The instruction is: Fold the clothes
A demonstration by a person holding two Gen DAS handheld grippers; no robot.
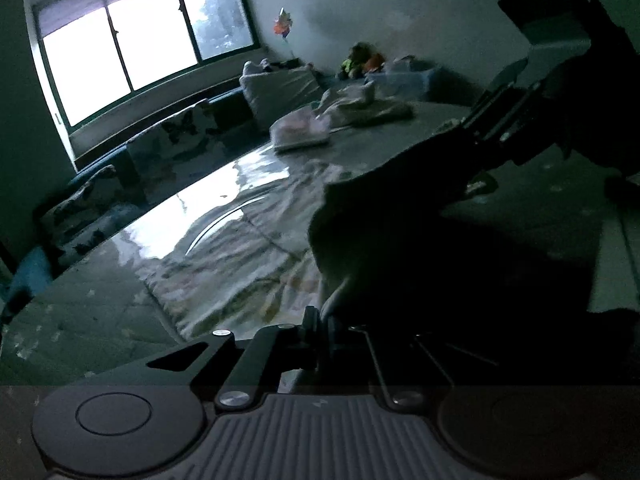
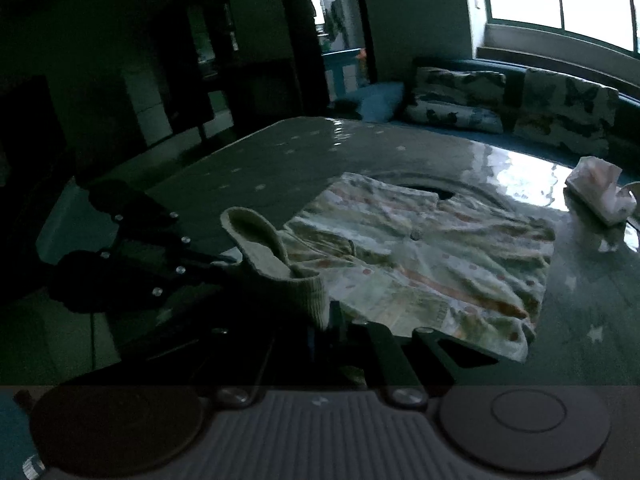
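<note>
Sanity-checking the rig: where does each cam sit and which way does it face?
Left wrist: on the left gripper, facing the window across the table; shut on a sleeve; right gripper shows opposite.
Right wrist: on the right gripper, facing the doorway; shut on a ribbed cuff; left gripper shows at left.
Shared: the patterned garment, table, butterfly cushions.

Black left gripper, silver screws, 2 round discs, ribbed grey plate
</note>
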